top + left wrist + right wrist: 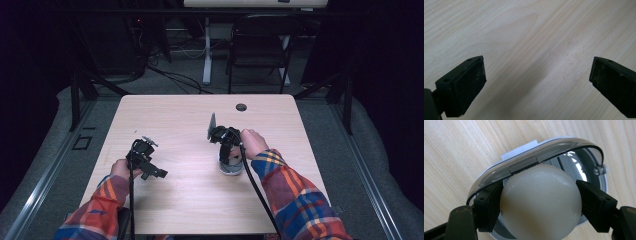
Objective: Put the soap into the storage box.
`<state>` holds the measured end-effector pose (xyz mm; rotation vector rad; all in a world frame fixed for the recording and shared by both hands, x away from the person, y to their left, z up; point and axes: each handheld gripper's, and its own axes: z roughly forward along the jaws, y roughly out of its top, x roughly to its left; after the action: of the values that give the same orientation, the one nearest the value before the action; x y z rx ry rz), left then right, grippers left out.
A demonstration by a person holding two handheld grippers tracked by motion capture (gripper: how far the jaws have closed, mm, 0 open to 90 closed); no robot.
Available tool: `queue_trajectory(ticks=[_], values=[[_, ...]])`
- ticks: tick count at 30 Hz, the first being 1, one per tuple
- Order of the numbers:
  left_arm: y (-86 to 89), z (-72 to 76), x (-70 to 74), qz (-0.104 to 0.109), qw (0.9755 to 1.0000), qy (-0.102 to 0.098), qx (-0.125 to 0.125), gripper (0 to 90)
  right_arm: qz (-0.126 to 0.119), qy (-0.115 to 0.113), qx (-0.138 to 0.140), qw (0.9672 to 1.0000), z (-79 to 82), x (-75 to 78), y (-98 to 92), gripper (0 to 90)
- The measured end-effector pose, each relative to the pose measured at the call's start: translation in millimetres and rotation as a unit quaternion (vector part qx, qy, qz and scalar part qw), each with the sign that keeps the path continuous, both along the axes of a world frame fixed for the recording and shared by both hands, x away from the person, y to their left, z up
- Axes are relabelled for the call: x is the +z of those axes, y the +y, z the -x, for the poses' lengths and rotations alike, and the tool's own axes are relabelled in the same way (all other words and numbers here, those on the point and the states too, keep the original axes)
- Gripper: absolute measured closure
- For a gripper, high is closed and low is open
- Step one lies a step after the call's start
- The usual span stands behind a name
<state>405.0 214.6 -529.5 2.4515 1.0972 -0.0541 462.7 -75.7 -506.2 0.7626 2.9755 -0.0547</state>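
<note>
While a person in plaid sleeves sits at a pale wooden table (175,115), the right gripper (540,207) clamps a smooth, off-white egg-shaped ball (541,202) between its two black jaws, one pad against each side; the ball sits directly over a shallow silver container (499,173) with a clear curved rim, which lies flat on the wood just right of the table's centre; from the high view the right gripper (227,142) points steeply down into that container (231,167), so I judge the ball is either being set in or lifted out, and which of the two cannot be told; the raised rim on the far side stands close to the ball and is the one thing a careless move could catch; the left gripper (145,160) rests well apart at the table's left, its jaws spread wide over bare wood and holding nothing; a dark folding chair (257,45) and cables stand beyond the table.
</note>
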Motion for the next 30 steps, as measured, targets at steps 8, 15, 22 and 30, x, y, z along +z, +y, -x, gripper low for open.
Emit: queue_trajectory(ticks=[8,15,22,30], values=[[0.0,-0.1,-0.1,-0.001,1.0000,0.000,0.000,0.6,-0.008,-0.005,-0.002,1.0000,0.9,4.2,-5.9,22.5],[-0.2,-0.1,-0.3,-0.001,1.0000,0.000,0.000,0.6,-0.016,-0.008,-0.006,0.9998,3.2,9.5,-11.8,21.9],[0.0,0.1,-0.2,-0.001,1.0000,0.000,0.000,0.6,-0.034,-0.011,-0.008,0.9993,6.6,17.1,-19.9,22.1],[-0.2,0.1,-0.3,-0.002,1.0000,0.000,0.000,0.6,-0.066,-0.026,-0.032,0.9970,14.5,35.5,-53.8,19.0]])
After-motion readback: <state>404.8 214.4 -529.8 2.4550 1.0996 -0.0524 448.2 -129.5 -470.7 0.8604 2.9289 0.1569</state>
